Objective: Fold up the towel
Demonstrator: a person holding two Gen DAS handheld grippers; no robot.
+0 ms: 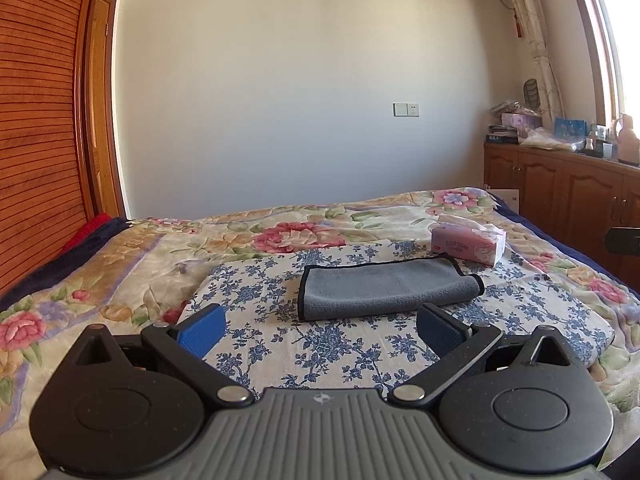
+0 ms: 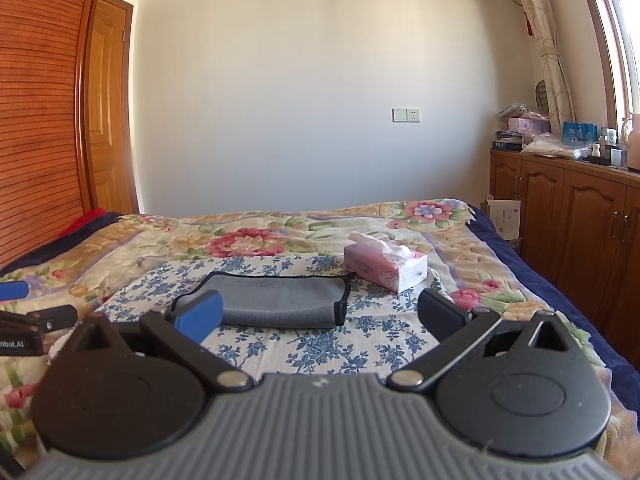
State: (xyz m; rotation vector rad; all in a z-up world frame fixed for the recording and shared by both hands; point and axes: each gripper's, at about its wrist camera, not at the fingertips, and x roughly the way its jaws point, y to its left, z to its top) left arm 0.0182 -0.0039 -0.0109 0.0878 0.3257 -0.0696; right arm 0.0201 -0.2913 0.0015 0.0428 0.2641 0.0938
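Observation:
A grey towel [image 1: 384, 290] with black trim lies folded on a blue-flowered cloth [image 1: 320, 344] on the bed. It also shows in the right wrist view [image 2: 276, 300]. My left gripper [image 1: 320, 326] is open and empty, held just short of the towel's near edge. My right gripper [image 2: 320, 316] is open and empty, near the towel's near edge. The left gripper's blue pad [image 2: 14, 291] shows at the left edge of the right wrist view.
A pink tissue box [image 1: 468, 242] sits on the bed behind the towel's right end; it also shows in the right wrist view [image 2: 386, 266]. A wooden cabinet [image 2: 580, 216] with clutter stands along the right. A wooden headboard [image 1: 36, 120] is at the left.

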